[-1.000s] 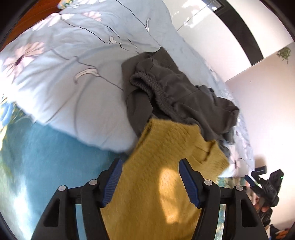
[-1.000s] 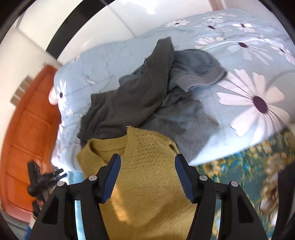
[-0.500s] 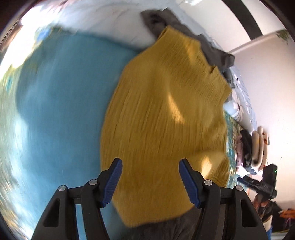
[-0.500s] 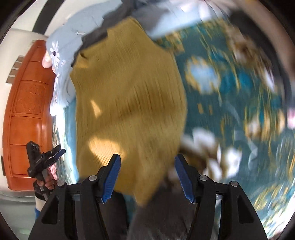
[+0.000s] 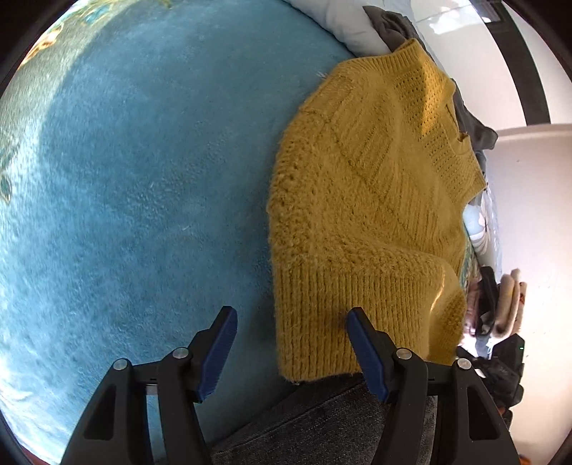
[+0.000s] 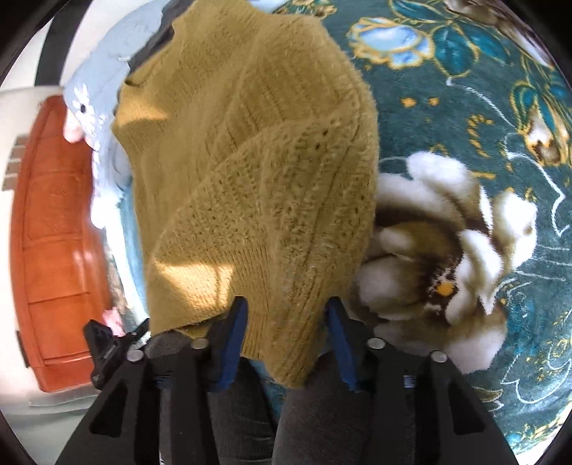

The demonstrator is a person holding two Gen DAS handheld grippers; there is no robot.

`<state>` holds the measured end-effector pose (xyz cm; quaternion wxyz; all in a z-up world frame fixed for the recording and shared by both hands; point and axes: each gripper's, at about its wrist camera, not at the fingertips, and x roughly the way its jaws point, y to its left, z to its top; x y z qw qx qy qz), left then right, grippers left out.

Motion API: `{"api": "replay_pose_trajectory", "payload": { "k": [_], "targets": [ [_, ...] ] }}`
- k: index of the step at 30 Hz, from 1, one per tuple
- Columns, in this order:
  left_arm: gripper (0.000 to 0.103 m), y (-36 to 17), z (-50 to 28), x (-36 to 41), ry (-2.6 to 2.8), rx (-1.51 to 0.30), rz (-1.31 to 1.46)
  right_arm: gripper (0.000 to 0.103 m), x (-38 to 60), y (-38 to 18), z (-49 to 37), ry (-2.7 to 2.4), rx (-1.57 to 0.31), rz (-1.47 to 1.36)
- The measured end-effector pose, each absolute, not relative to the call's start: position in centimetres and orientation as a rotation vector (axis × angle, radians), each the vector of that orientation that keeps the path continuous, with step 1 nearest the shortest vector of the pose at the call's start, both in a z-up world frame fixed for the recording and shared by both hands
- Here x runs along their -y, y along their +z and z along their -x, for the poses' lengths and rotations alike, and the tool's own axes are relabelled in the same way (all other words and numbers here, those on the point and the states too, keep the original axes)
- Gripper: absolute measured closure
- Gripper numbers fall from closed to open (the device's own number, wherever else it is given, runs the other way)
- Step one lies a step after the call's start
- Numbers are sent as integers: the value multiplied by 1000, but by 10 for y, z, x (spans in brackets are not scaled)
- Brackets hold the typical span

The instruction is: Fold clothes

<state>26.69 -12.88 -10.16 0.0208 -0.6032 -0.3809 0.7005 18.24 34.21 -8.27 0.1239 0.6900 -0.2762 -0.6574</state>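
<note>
A mustard yellow knit sweater (image 5: 364,200) lies spread on a teal blanket (image 5: 143,179), neck toward the far pillow, ribbed hem nearest me. My left gripper (image 5: 291,343) is open, its jaws straddling the hem's left corner. In the right wrist view the sweater (image 6: 250,171) has one side folded over itself. My right gripper (image 6: 286,336) is open with the hem's right corner between its jaws. The left gripper (image 6: 114,347) shows at the lower left of that view.
Dark grey clothes (image 5: 397,25) lie on a pale blue floral pillow (image 6: 100,89) beyond the sweater. A flowered teal blanket (image 6: 464,179) extends right. An orange wooden cabinet (image 6: 53,232) stands at the left. Folded clothes (image 5: 500,307) are stacked at the far right.
Both grippers swung down from the pillow and grey clothes to the sweater's near hem. The sweater now lies laid out, and both grippers stay open.
</note>
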Motion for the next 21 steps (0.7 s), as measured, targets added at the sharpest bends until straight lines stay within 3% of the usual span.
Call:
{"api": "replay_pose_trajectory", "payload": {
  "k": [2,9,12,17,18,21],
  "targets": [
    [35,-103,-269,129,2161,1202,1863,91,-341,-85,-182,-1925,787,-2036],
    [35,-113,-272,128,2115,1264,1828,93,-387,-44,-199,-1985,948,-1816],
    [36,-120,-270,124,2071,1307,1823,93,-404,-51,-208,-1989,931,-1889],
    [37,-125,-273,120,1998,1381,1783,93,-413,-62,-211,-1953,1074,-1864],
    [40,-124,-274,120,1997,1383,1774,93,-412,-58,-210,-1954,1075,-1857],
    [63,-125,-277,123,1981,1412,1743,93,-408,-51,-206,-1958,1059,-1840]
  ]
}}
